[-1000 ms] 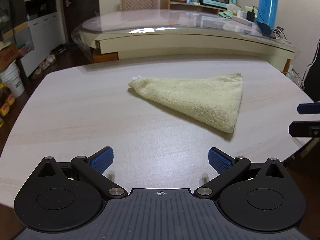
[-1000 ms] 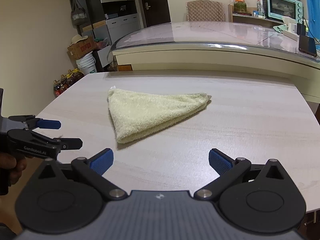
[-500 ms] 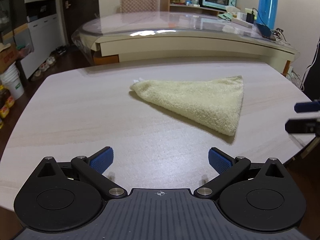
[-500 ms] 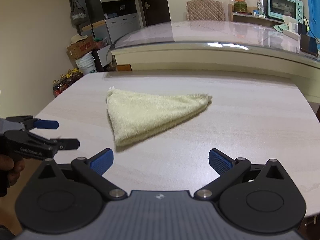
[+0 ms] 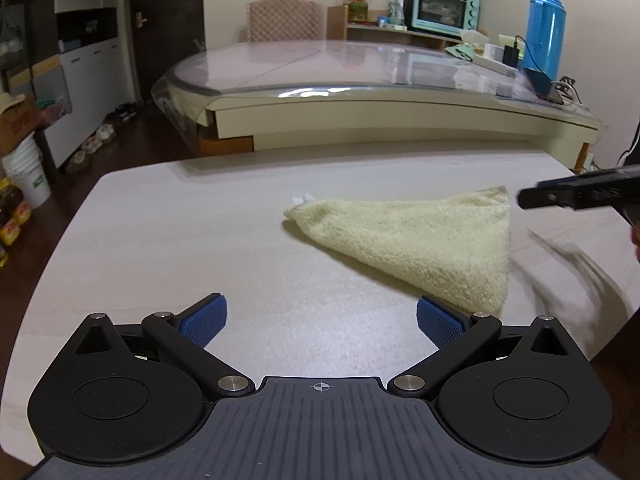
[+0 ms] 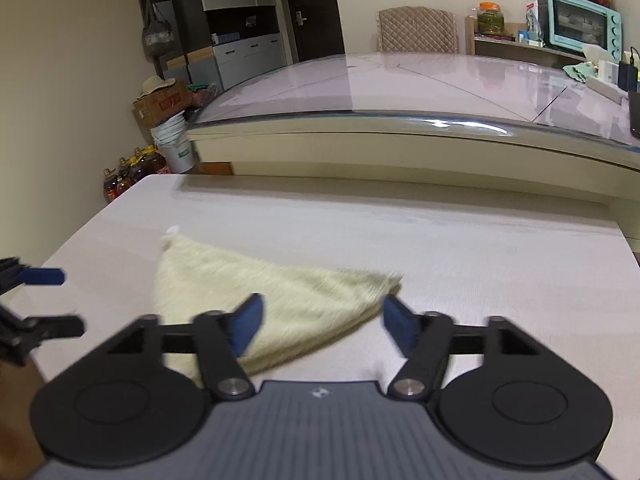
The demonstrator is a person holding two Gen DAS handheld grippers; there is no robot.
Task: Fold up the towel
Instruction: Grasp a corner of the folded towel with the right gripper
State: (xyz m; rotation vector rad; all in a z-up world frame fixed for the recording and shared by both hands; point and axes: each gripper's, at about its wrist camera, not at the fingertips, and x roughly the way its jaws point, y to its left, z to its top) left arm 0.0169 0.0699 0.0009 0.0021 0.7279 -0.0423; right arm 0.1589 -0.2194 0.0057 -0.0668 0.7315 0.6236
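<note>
A pale yellow towel (image 5: 432, 248), folded into a triangle, lies flat on the light wooden table (image 5: 180, 240). My left gripper (image 5: 322, 316) is open and holds nothing; it hovers over the table just short of the towel's near corner. In the right wrist view the towel (image 6: 280, 300) lies right in front of my right gripper (image 6: 324, 320). Its jaws are closing and stand about half apart above the towel's near edge, with the pads clear of the cloth. The right gripper (image 5: 580, 194) shows blurred at the right edge by the towel's far corner. The left gripper (image 6: 40, 300) appears at the far left.
Just behind this table stands a larger glass-topped table (image 5: 360, 76), with a blue flask (image 5: 546, 28), a phone (image 5: 542, 86) and cables at its right end. Behind it are a chair (image 5: 284, 20) and a teal oven (image 5: 440, 8). Buckets (image 5: 24, 172) and bottles (image 6: 132, 172) stand on the floor at left.
My right gripper has moved forward to the towel's near edge and its jaws have narrowed from wide open. The left gripper has shifted slightly toward the towel. The towel lies as before.
</note>
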